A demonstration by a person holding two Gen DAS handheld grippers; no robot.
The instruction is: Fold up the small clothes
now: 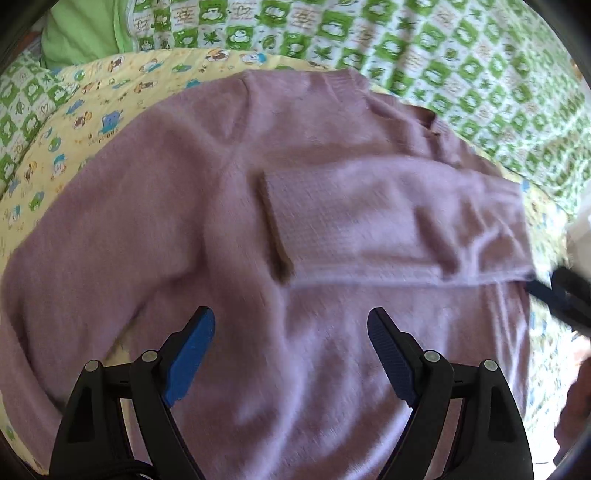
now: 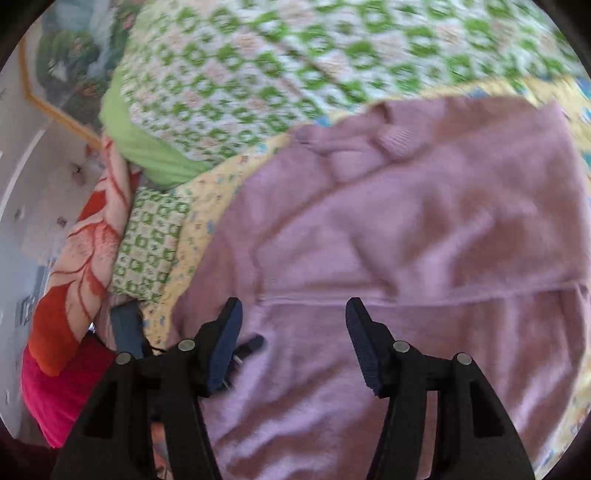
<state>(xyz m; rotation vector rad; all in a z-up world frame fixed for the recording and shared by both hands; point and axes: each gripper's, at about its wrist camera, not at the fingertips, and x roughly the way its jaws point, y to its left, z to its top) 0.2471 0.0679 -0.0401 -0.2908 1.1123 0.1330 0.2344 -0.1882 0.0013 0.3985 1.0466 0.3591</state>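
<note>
A fuzzy mauve sweater [image 1: 295, 177] lies spread flat on a yellow cartoon-print sheet [image 1: 92, 96]. One sleeve is folded across its chest, with the ribbed cuff [image 1: 275, 221] near the middle. My left gripper [image 1: 291, 332] hovers open over the sweater's lower body with nothing between its blue pads. The right gripper [image 1: 561, 295] shows as a dark blur at the sweater's right edge. In the right wrist view the sweater [image 2: 424, 229] fills the frame, its collar [image 2: 391, 140] at the top. My right gripper [image 2: 293, 321] stands open above the fold line, holding nothing.
A green-and-white checked quilt [image 1: 443, 55] covers the bed beyond the sheet, with a plain green pillow [image 1: 81, 33] at its corner. An orange floral blanket [image 2: 85, 258] and pink fabric [image 2: 55, 387] lie at the bed's side. A hand [image 1: 576, 406] shows at the right edge.
</note>
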